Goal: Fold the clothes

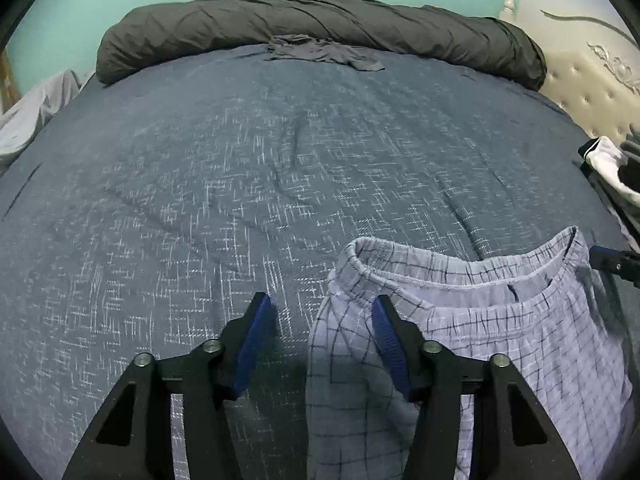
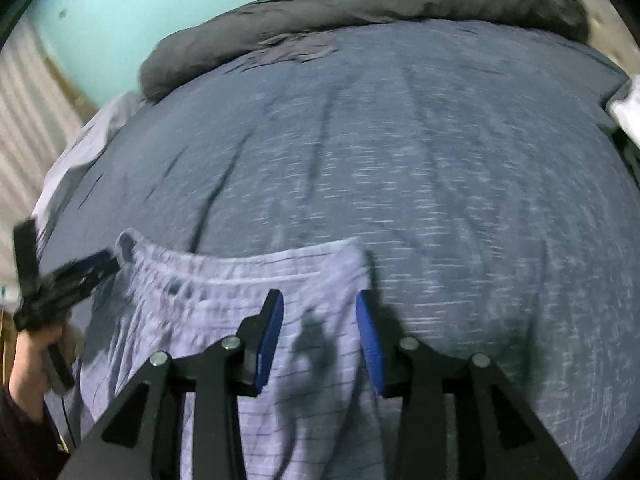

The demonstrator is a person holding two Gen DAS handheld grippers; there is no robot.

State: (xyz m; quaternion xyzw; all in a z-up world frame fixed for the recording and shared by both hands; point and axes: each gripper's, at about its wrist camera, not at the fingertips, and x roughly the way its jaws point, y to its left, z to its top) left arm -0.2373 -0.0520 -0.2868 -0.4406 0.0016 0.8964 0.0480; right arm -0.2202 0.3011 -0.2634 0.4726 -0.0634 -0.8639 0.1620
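Light blue checked pyjama trousers [image 1: 500,320] lie flat on the dark blue bedspread [image 1: 240,160], with the elastic waistband [image 1: 460,280] facing away from me. My left gripper [image 1: 321,300] is open over the waistband's left corner, and the trousers' left edge runs between its blue pads [image 1: 252,344]. My right gripper [image 2: 319,296] is open above the waistband's right corner [image 2: 344,252], with cloth under the gap. The right wrist view is blurred. It shows the left gripper [image 2: 84,272] held in a hand [image 2: 36,360], and the right gripper's tip [image 1: 612,262] shows in the left wrist view.
A rolled dark grey duvet [image 1: 320,20] lies along the far side of the bed, with a small dark garment [image 1: 324,54] in front of it. A white and black garment [image 1: 608,164] is at the right edge, pale cloth [image 1: 32,116] at the left, and a tufted headboard [image 1: 588,84] to the right.
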